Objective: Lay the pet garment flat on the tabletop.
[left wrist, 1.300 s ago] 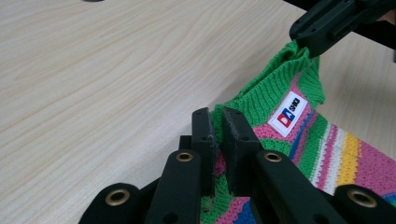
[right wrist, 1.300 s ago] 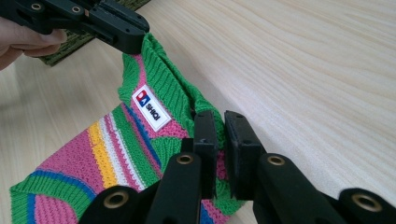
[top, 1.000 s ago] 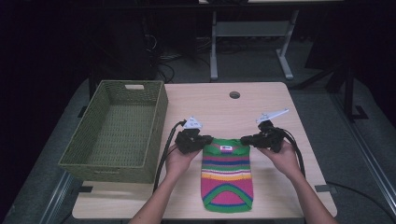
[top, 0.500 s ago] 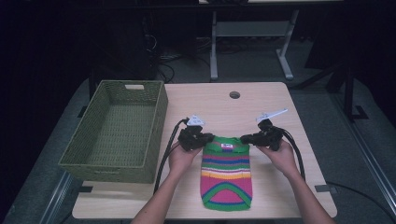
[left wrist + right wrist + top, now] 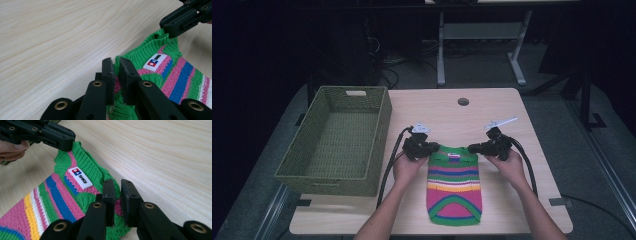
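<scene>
Forearms: two, entering from the near edge of the table [image 5: 512, 107], one on each side of the sweater.

Sweater [image 5: 454, 190]: small knit, striped pink, green, blue, yellow and white. Lies flat near the front edge, right of centre, hem toward the person and collar away. Green ribbed collar; a white label [image 5: 155, 61] with red and blue mark sits just below it.

Left gripper [image 5: 426, 148]: at the sweater's far left corner. In the left gripper view the black jaws are clenched on the green and pink knit at the shoulder, fabric pinched between the pads. Black cable loops back along the forearm toward the near edge.

Right gripper [image 5: 478, 148]: at the far right corner, facing the left one across the collar. In the right gripper view its jaws are likewise grasping the knit at the shoulder, cloth bunched between the pads. Cable trails along the right forearm.

Basket [image 5: 307, 167]: green woven, rectangular, with handle slot in the far wall. Stands at the table's left edge, just beside the left gripper, apart from the sweater.

Table: pale wood grain, a round cable hole [image 5: 463, 101] near the far edge.
</scene>
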The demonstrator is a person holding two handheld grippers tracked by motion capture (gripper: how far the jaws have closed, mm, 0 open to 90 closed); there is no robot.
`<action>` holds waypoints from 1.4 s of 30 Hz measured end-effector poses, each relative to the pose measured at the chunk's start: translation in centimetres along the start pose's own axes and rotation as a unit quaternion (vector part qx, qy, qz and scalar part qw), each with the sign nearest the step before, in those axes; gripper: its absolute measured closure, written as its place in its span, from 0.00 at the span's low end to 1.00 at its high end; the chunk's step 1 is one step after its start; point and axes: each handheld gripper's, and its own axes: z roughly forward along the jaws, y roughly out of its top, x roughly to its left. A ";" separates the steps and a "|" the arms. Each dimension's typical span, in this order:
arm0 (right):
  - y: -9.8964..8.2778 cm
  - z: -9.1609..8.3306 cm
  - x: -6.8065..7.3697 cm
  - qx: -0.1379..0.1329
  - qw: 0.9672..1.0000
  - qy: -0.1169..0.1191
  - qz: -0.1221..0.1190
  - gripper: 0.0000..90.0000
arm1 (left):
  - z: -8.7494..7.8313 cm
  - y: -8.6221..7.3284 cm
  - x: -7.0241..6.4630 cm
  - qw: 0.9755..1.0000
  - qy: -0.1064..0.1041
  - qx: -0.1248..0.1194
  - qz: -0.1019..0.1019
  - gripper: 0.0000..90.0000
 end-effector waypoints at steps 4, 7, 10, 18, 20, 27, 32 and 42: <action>0.0 0.3 0.0 0.005 1.000 -0.003 -0.002 0.90 | 0.1 0.0 0.1 1.000 0.002 0.007 0.002 0.92; 0.1 0.4 -0.2 0.003 1.000 -0.002 0.006 0.89 | 0.2 0.0 0.3 1.000 0.005 0.005 -0.004 0.92; 0.1 0.5 -0.3 0.001 1.000 -0.006 0.007 0.85 | 0.3 -0.1 0.5 1.000 0.012 0.007 -0.008 0.88; 0.0 0.0 -0.5 0.003 1.000 -0.017 0.009 0.77 | -0.7 -0.1 1.0 1.000 0.017 0.003 -0.019 0.69; 0.0 -0.1 -0.5 0.008 1.000 -0.017 0.005 0.75 | -0.9 0.0 0.7 1.000 0.015 0.002 -0.017 0.68; -0.5 -0.7 0.1 0.030 0.999 -0.008 -0.008 0.63 | -1.6 -0.4 -0.5 1.000 0.008 0.020 0.015 0.62; -1.0 -1.4 1.0 0.041 0.999 -0.015 -0.030 0.60 | -1.8 -1.0 -1.4 0.998 0.002 0.045 0.033 0.56; -2.5 -2.1 3.9 0.066 0.995 -0.005 -0.077 0.58 | -3.1 -2.8 -3.7 0.995 -0.020 0.071 0.068 0.55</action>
